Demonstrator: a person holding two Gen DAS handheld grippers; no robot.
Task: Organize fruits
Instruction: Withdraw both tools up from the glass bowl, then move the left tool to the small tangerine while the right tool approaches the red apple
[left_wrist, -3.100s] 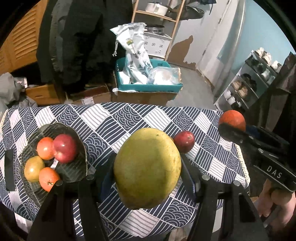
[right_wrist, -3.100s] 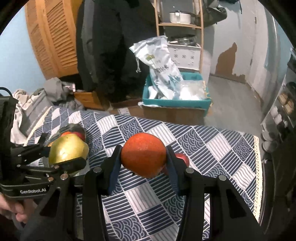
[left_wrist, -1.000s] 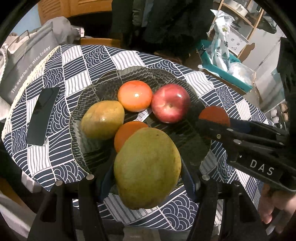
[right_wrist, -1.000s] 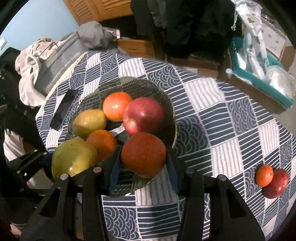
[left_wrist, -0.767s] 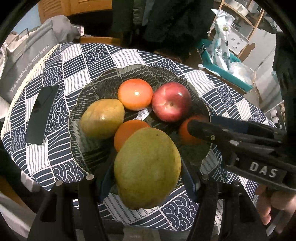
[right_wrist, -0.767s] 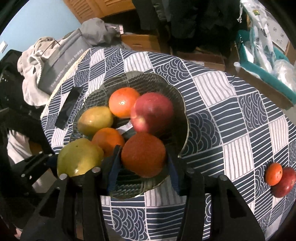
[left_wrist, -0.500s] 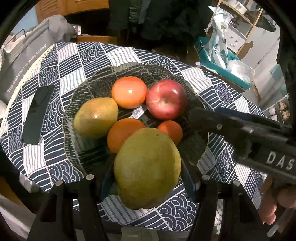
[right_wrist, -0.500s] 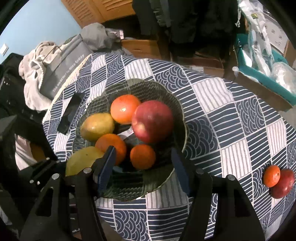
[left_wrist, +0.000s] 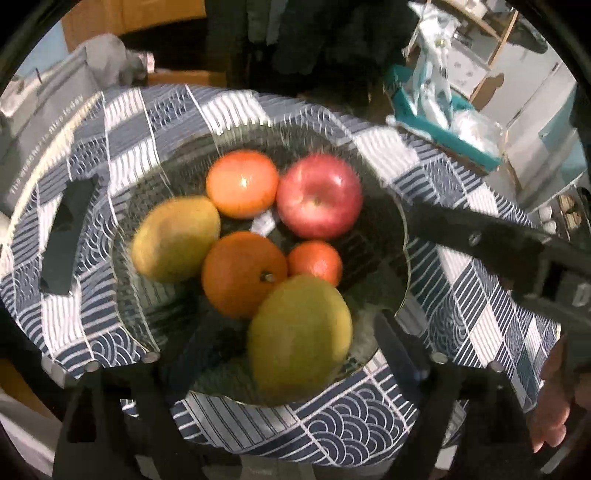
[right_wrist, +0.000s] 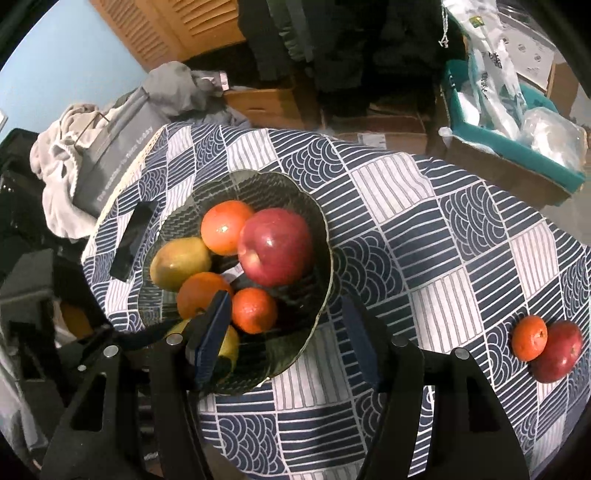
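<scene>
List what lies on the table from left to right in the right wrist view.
Black phone → glass bowl of fruit → small orange → red apple, with the last two touching on the tablecloth.

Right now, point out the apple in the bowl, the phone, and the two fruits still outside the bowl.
apple (right_wrist: 275, 246): right wrist view, middle of its red skin.
phone (right_wrist: 133, 240): right wrist view, middle of its dark face.
loose orange (right_wrist: 529, 338): right wrist view, centre.
loose red fruit (right_wrist: 559, 356): right wrist view, centre.
</scene>
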